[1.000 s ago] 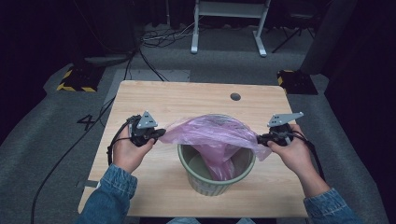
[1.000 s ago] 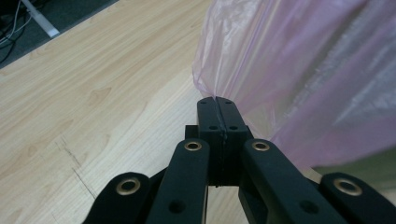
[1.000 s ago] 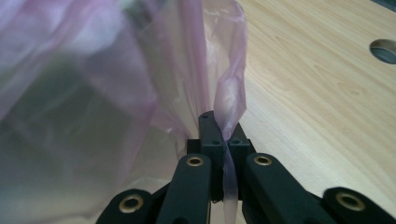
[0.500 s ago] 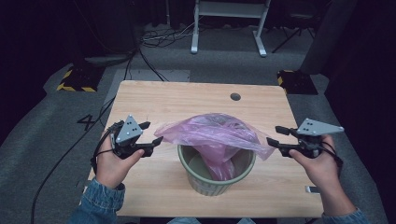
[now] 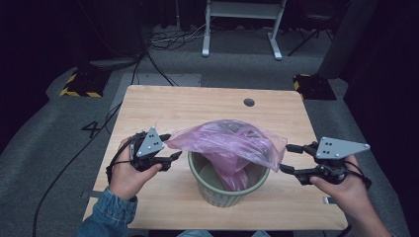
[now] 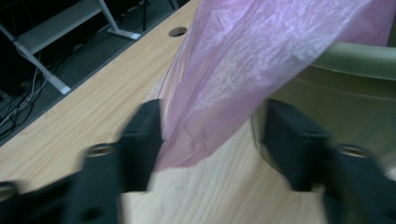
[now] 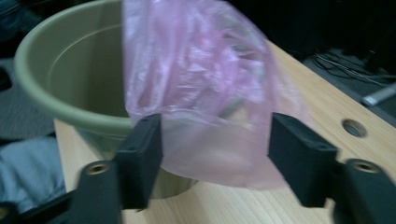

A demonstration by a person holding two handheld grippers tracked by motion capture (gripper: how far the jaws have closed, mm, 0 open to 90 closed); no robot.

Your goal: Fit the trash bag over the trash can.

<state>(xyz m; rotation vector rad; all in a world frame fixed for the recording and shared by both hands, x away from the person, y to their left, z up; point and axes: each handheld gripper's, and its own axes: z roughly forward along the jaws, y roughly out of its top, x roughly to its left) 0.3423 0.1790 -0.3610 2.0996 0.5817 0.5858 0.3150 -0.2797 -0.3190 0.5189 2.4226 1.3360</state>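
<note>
Your left hand-held gripper [image 5: 169, 146] has just been closing and the right [image 5: 288, 158] stands open; bag [image 5: 225, 143] corners between both, unpinched. A "4" [image 5: 93, 129] marks the floor.

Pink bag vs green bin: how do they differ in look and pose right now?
The pink plastic bag is thin, crinkled and translucent; the green bin is rigid, smooth and opaque. The bag sprawls loosely across the opening, its ends sticking out past both sides of the rim, while the bin stands upright on the wooden table. Shared: the bag's middle sags down into the bin, and neither is gripped.
</note>
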